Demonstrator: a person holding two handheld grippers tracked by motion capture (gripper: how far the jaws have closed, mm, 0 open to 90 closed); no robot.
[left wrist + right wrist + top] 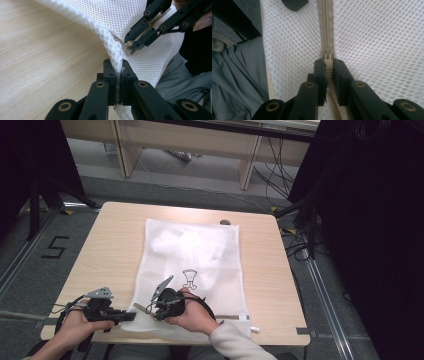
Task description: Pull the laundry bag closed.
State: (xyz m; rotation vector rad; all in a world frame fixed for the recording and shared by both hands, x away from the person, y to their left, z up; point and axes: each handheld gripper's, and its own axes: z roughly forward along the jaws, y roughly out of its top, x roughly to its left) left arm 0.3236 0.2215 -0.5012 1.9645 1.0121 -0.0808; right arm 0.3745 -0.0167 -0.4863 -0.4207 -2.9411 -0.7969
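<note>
White mesh bag [200, 260], beige zip [326, 25]

White contents inside the mesh bag [192, 255] stay blurred — its near edge hidden behind hands.

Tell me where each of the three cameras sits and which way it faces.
High view: above the person's side, looking forward and down on the table; both hands and forearms show.
Left gripper view: rides the left tool, facing its jaws pinching the mesh bag's edge.
Right gripper view: rides the right tool, facing its jaws clamping the zipper pull.
Shared: the left gripper view also shows the right tool at the zipper.
</note>
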